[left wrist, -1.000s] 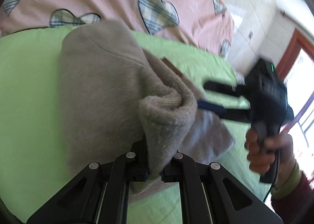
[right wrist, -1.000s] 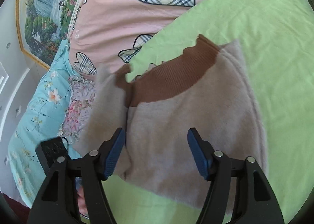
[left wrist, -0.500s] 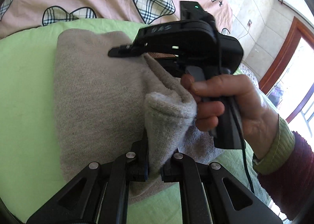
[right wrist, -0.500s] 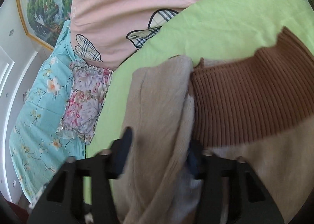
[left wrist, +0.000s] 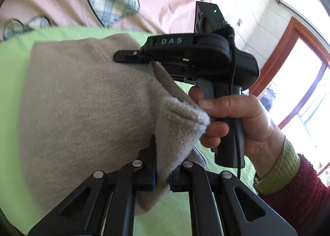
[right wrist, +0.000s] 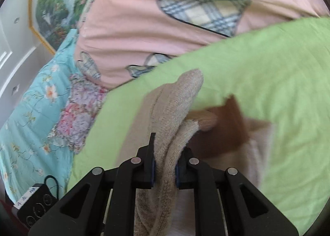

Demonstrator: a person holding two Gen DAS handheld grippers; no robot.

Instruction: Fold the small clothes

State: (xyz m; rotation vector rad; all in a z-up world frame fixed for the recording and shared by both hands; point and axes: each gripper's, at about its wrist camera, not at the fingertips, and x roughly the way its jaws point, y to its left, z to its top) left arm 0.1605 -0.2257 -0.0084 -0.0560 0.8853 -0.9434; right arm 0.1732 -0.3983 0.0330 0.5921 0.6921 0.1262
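Observation:
A small beige knit sweater (left wrist: 82, 108) with a brown ribbed band (right wrist: 224, 132) lies on a green sheet (left wrist: 12, 58). My left gripper (left wrist: 163, 176) is shut on a bunched fold of the sweater's edge and lifts it. My right gripper (right wrist: 165, 174) is shut on another thick beige fold, the cloth rising between its jaws. In the left wrist view the right gripper (left wrist: 185, 58) is held by a hand just beyond, over the sweater's far right part.
A pink quilt (right wrist: 185, 29) with plaid hearts lies behind the green sheet (right wrist: 268, 66). A turquoise floral pillow (right wrist: 37, 112) is at the left. A black device (right wrist: 35, 205) sits at the lower left. A wooden-framed door (left wrist: 299, 70) is at the right.
My right gripper moved in from the right over the sweater and shut on a fold of it. My left gripper kept its hold on the sweater's edge.

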